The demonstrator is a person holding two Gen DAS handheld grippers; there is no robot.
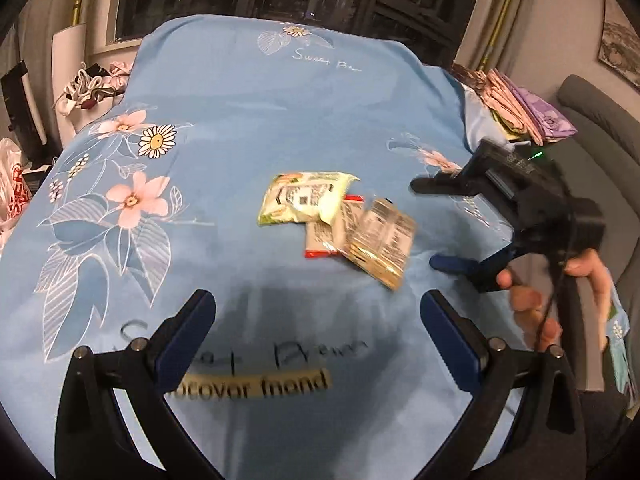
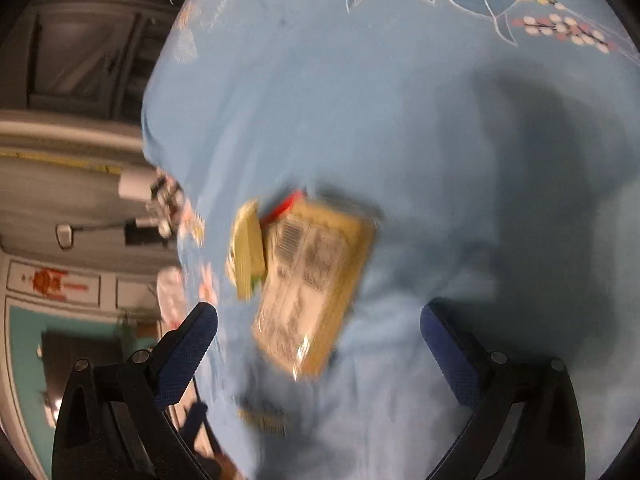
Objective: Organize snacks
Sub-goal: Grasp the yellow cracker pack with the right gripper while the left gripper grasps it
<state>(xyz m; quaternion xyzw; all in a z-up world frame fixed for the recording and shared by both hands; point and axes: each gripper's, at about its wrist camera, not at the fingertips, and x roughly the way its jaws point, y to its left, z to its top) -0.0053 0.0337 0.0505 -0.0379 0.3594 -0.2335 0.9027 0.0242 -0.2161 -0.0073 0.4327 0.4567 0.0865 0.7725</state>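
Three snack packets lie together mid-surface on a blue floral bedsheet (image 1: 248,92): a green packet (image 1: 304,198) at far left, a red-edged packet (image 1: 324,236) partly beneath it, and a tan packet (image 1: 380,240) overlapping the red one's right side.

The left wrist view shows all three, plus the right gripper (image 1: 434,224) just right of the tan packet, its fingers spread wide and holding nothing, and the person's hand (image 1: 560,300) on its handle. It also shows folded pink and purple cloth (image 1: 524,108) at far right. The left gripper (image 1: 320,312) hangs near the viewer, its fingers wide apart and empty, short of the packets.

The right wrist view is tilted and motion-blurred. Its own fingers (image 2: 188,348) stand wide open. The tan packet lies ahead between them, barcode side up. The green packet shows edge-on, the red one only as a sliver. Print on every packet is unreadable.
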